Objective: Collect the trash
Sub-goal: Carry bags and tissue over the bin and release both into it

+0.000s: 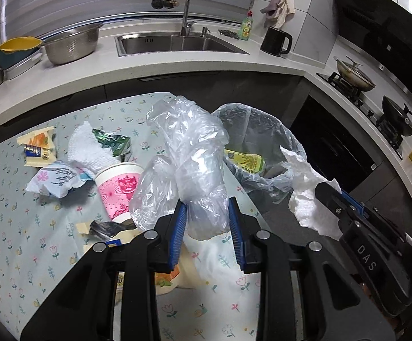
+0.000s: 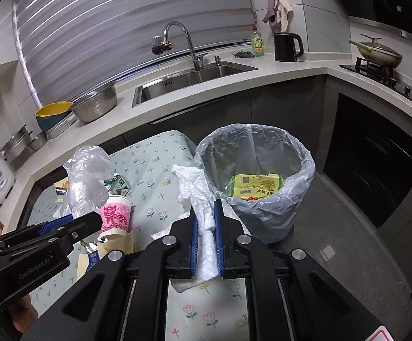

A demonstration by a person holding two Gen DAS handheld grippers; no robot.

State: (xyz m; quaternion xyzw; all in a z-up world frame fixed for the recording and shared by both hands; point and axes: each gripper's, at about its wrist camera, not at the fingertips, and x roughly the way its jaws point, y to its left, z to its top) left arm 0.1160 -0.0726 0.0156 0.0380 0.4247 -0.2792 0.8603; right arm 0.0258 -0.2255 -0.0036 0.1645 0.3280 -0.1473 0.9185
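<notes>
My left gripper [image 1: 208, 213] is shut on a crumpled clear plastic bag [image 1: 188, 153] and holds it above the floral table cloth [image 1: 12, 227], near the bin. My right gripper [image 2: 206, 216] is shut on a white paper towel [image 2: 197, 196], held over the table's right edge beside the lined trash bin [image 2: 299, 167]. A yellow-green wrapper [image 2: 254, 184] lies inside the bin. On the table lie a pink paper cup [image 1: 117, 190], a green carton [image 1: 115, 145], a white tissue [image 1: 89, 150], a blue-white wrapper [image 1: 55, 179] and a yellow wrapper [image 1: 36, 147].
A kitchen counter [image 1: 206, 62] with a sink [image 1: 177, 42], a steel colander [image 1: 72, 44], a black kettle [image 1: 275, 41] and a stove with pans [image 1: 356, 76] runs behind and to the right. Dark cabinets [image 2: 376, 164] stand right of the bin.
</notes>
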